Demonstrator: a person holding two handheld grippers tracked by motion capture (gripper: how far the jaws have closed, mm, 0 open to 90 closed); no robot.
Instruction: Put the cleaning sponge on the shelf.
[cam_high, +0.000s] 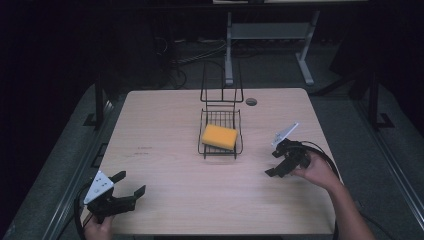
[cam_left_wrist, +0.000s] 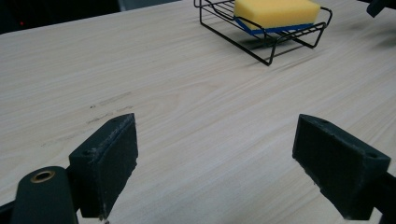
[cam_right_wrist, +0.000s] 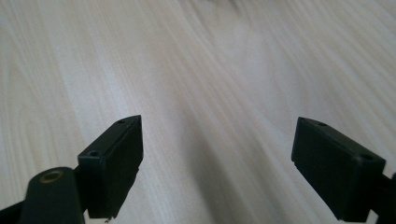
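Item: yellow sponge (cam_high: 219, 136), rectangular block with a blue underlayer, lying flat in the lower tray of the black wire rack (cam_high: 220, 148), a holder that keeps it raised off the wooden surface (cam_high: 165, 165).

Left gripper (cam_high: 131, 183): near-left of the rack, well apart, jaws spread, empty, aimed toward it.

Right gripper (cam_high: 276, 161): right of the rack, near, jaws spread, empty, tipped down at the surface.

Judgement: both parked clear of the rack, sponge untouched.

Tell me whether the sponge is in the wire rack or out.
In: the yellow sponge lies flat inside the black wire rack.
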